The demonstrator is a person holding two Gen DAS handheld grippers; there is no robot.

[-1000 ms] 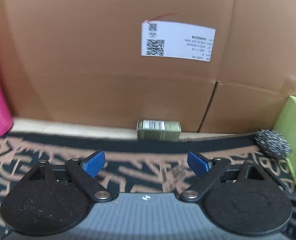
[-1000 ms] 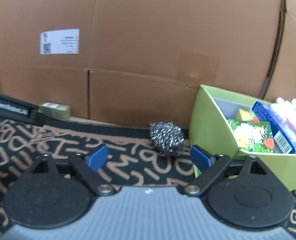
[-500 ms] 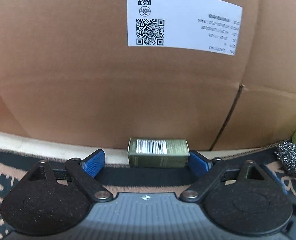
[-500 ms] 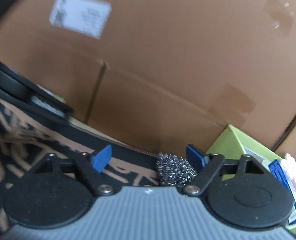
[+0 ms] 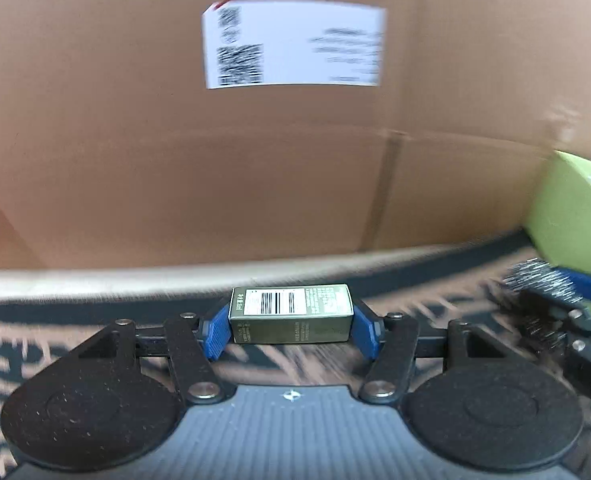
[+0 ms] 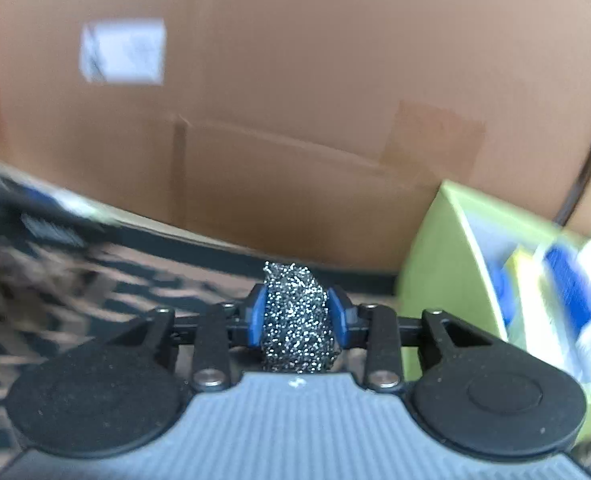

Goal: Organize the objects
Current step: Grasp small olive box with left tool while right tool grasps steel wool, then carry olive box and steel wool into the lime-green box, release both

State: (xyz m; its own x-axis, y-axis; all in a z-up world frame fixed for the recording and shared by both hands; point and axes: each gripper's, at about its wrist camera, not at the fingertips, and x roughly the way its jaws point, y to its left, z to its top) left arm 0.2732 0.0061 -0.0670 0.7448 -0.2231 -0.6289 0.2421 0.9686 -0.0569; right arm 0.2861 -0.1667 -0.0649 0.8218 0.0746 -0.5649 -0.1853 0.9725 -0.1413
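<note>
My left gripper is shut on a small olive-green box with a barcode label, held lengthwise between the blue pads above the patterned mat. My right gripper is shut on a steel-wool scrubber, squeezed between its blue pads. The right gripper with the scrubber also shows at the right edge of the left wrist view. A lime-green bin holding several packets stands to the right of the right gripper; it shows in the left wrist view too.
A large cardboard box wall with a white printed label rises close behind. A black mat with tan lettering covers the surface. The left gripper's body appears blurred at the left of the right wrist view.
Both grippers have closed: the left on the olive box, the right on the scrubber. Both objects have come away from the cardboard wall, and the views are blurred with motion.
</note>
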